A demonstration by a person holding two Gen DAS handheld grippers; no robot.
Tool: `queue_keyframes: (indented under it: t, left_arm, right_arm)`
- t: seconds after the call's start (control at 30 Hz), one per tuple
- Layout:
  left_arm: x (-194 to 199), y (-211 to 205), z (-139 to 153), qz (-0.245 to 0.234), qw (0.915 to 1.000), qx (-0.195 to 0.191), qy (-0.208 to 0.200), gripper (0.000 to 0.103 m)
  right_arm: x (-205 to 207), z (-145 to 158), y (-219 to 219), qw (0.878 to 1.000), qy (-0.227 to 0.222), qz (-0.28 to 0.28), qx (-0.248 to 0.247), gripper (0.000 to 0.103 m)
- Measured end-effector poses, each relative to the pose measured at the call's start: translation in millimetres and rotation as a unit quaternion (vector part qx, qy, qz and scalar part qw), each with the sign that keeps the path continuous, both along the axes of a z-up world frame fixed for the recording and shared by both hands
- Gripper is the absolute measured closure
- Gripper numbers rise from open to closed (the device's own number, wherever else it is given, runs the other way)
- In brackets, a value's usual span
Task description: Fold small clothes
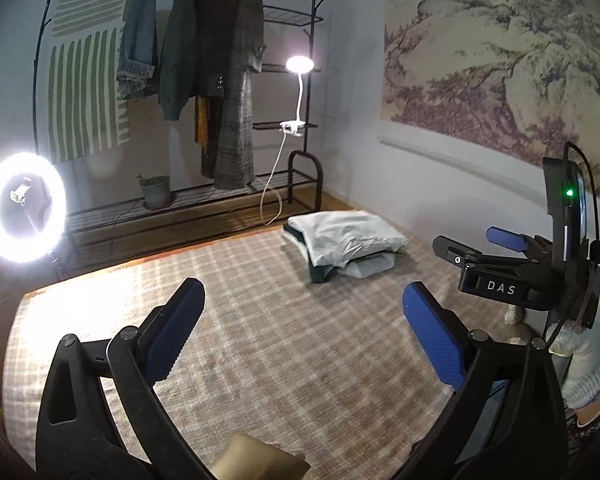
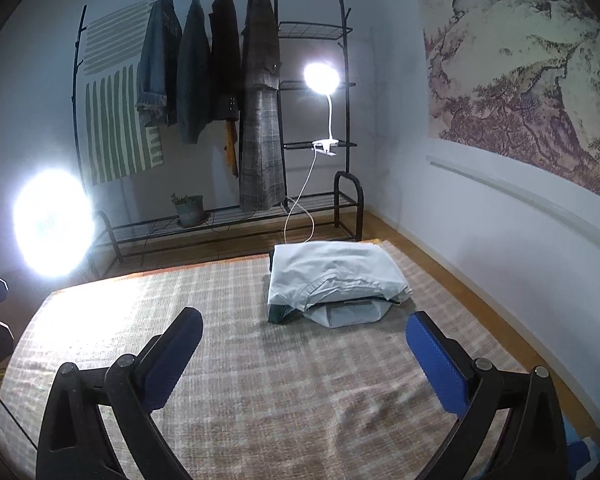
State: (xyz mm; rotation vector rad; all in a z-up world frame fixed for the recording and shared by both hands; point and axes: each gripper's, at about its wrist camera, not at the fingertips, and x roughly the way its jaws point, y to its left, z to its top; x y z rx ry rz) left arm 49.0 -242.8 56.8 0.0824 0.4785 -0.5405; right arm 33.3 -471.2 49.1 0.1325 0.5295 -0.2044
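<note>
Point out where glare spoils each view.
Left wrist view: the ring light glares but keeps its ring shape, and the clip lamp flares mildly. Right wrist view: the ring light blows out into a white blob; the clip lamp blooms.

Stack of folded clothes [image 2: 336,280]: pale grey garment on top, dark green beneath, lying on the checked rug [image 2: 260,380].

Left gripper [image 1: 300,320]: your black frame, blue ribbed pads, silver pivot screws.
Right gripper [image 1: 474,246]: black body marked "DAS", green light, black cable.
Your hand [image 1: 584,372]: white knitted glove.
</note>
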Motion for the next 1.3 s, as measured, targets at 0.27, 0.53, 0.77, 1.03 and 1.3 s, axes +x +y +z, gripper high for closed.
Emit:
queue_keyframes:
  t: [0.27,0.53,0.77,1.03,1.3]
  left_arm:
    - [6.1,1.0,-13.7,0.014,0.9997,0.006,0.019,0.001]
    - [8.5,-1.7,-21.6,0.017,0.9993,0.018,0.028,0.001]
    - [9.9,-0.2,-22.6,0.017,0.9992,0.018,0.032,0.001]
    - [10.3,0.4,-22.7,0.017,0.9992,0.018,0.031,0.001]
    - [11.6,1.4,-22.2,0.018,0.9992,0.017,0.031,0.001]
  right_arm:
    - [10.0,-15.9,0.3,1.000,0.006,0.007,0.013,0.000]
    - [13.6,-21.8,-2.9,1.000,0.003,0.000,0.020,0.000]
    - [16.0,-26.2,-5.7,1.000,0.008,-0.003,0.029,0.000]
    - [18.3,-27.8,-6.3,0.999,0.009,-0.002,0.032,0.000]
    - [19.8,-29.5,-5.0,0.999,0.009,-0.001,0.034,0.000]
